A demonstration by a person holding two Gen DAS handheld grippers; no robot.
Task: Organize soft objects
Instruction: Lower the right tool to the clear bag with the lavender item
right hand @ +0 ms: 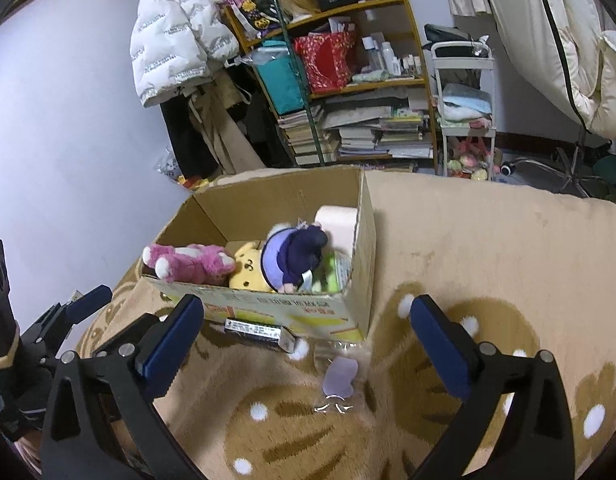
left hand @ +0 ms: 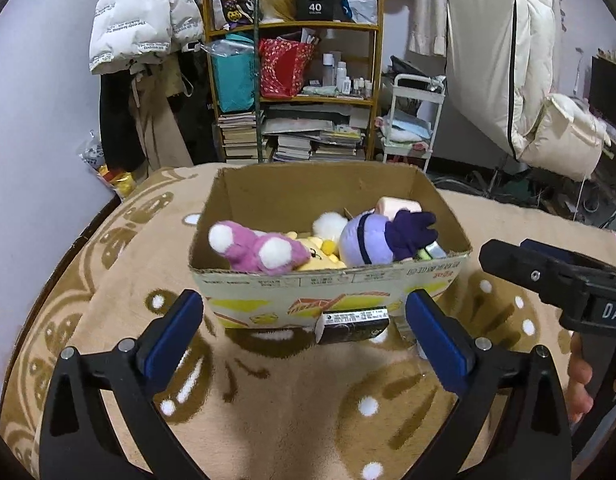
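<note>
An open cardboard box [left hand: 328, 286] [right hand: 268, 304] stands on the tan blanket. Inside lie a pink plush [left hand: 256, 250] [right hand: 192, 262], a yellow plush [left hand: 320, 258] [right hand: 248, 272], a lilac and dark purple plush [left hand: 384, 236] [right hand: 296, 256] and a pale pink soft block [left hand: 396, 205] [right hand: 336, 220]. My left gripper [left hand: 308, 328] is open and empty, just in front of the box. My right gripper [right hand: 308, 336] is open and empty, in front of the box's right corner. It also shows at the right of the left wrist view [left hand: 548, 276].
A small dark box with a label [left hand: 352, 324] [right hand: 260, 332] lies against the box front. A clear packet with a lilac item [right hand: 340, 376] lies on the blanket [right hand: 488, 248]. Beyond stand a crowded shelf [left hand: 300, 80], hanging coats and a white cart [right hand: 464, 92].
</note>
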